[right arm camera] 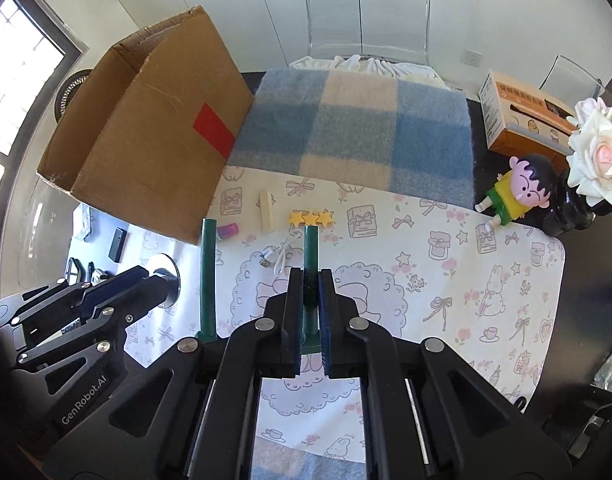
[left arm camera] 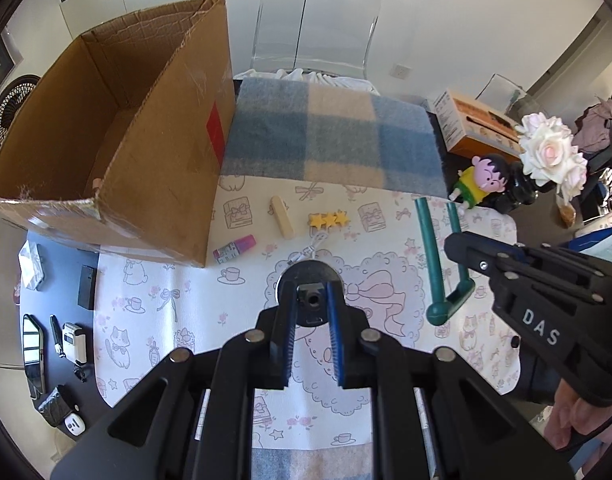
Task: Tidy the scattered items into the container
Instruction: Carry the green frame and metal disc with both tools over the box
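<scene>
A round metal disc [left arm camera: 310, 294] is clamped in the left gripper [left arm camera: 312, 312] at frame centre, above the patterned mat [left arm camera: 185, 320]. A green U-shaped bar [right arm camera: 310, 276] is pinched in the right gripper [right arm camera: 310, 320], lower centre. The open cardboard box [left arm camera: 117, 152] is seen at upper left; wood block [left arm camera: 282, 217], stars [left arm camera: 329, 219] and glue stick [left arm camera: 234, 249] are left on the mat
</scene>
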A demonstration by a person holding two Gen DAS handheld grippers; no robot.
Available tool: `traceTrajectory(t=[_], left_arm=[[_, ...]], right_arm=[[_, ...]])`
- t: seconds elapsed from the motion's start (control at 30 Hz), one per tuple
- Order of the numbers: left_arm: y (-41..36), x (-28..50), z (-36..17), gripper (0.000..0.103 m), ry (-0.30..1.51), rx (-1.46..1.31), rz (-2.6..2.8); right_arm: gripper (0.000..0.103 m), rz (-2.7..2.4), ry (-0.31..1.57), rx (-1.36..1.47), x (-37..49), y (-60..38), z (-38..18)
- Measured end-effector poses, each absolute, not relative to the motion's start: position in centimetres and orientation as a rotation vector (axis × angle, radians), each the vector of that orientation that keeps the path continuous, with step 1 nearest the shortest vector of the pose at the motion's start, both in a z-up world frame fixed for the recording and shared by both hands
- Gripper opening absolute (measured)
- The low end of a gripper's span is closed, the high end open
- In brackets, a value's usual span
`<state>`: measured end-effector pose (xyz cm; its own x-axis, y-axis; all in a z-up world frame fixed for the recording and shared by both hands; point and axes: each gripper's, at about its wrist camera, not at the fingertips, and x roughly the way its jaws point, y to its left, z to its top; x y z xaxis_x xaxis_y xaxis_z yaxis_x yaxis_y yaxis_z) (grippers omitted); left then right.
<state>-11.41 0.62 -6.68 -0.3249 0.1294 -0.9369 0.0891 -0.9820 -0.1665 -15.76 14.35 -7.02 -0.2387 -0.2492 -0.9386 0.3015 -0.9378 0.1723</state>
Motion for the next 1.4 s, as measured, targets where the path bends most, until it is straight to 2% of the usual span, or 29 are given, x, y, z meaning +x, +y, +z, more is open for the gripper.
traceTrajectory(t=[0.33,0.63,1.1,1.4], left_arm=[[-3.3,-12.6,-2.4,0.015,-0.319,-1.689,2.567],[-8.9,-13.5,-0.7,0.015,-0.364,-1.668,2.642],[-19.4,-15.1,-0.6,0.015,-0.459,-1.687,2.779],[-23.6,-16.0,-1.8,0.015,-0.481,-1.724,2.815]], right_arm=[[0.007,-2.267,0.08,1.594,-15.4,9.9,-2.2],[0.007,-2.241,0.079,1.52,-16.8,4.7,0.4],[0.007,-2.104,0.154,1.489,-19.3,-5.1,0.0],[0.007,-2.054,0.206,1.466,-20.5,-10.6,-0.1]])
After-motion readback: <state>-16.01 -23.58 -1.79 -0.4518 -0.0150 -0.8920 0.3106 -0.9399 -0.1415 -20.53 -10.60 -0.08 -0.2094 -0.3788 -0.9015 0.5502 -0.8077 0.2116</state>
